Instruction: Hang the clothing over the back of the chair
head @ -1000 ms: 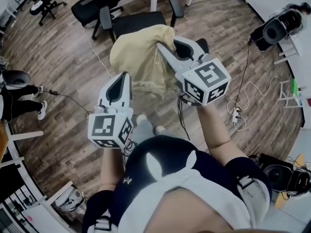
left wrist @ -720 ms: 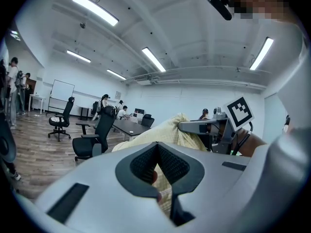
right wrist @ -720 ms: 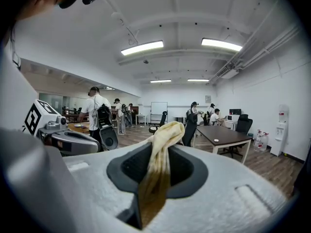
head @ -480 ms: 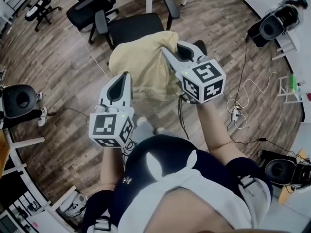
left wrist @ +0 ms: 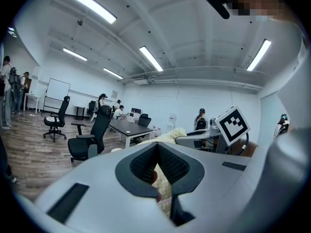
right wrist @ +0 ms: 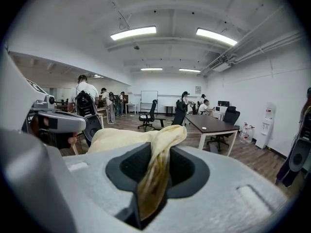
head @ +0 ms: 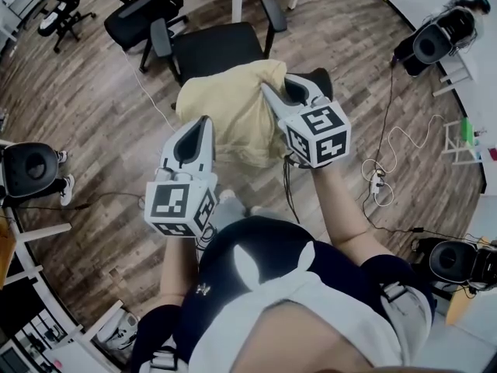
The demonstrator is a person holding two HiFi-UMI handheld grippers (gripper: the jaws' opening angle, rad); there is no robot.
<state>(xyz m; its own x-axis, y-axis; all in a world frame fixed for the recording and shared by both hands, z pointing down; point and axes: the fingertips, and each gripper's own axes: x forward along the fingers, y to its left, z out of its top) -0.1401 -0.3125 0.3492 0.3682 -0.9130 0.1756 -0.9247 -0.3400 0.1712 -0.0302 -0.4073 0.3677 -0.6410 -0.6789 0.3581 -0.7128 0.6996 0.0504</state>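
**Right claw** (right wrist: 154,171): the jaws have just been opening. A bunched fold of the clothing (head: 229,111) stands between the pads and fills the gap, so treat this claw as grasping the fabric under a loosening grip.

**Left claw** (left wrist: 158,161): clenched. Pale fabric shows in the slit between its pads, and the claw appears to pinch the garment's near edge.

**Position of the clothing:** the yellow garment lies mounded over the near side of the black chair (head: 213,49), between the 2 claws. The chair back is mostly hidden under it.

**Step in hand:** judged as the final drape and release.

**Next move:**
1. Confirm that fabric hangs on both sides of the back.
2. Open both claws fully.
3. Draw them back toward you without dragging the fabric.

**Surroundings:** a cable (head: 151,92) crosses the wooden floor (head: 93,107) left of the chair. A second office chair (head: 136,18) stands beyond it. Neither blocks the withdrawal. Your own feet are just behind the chair.
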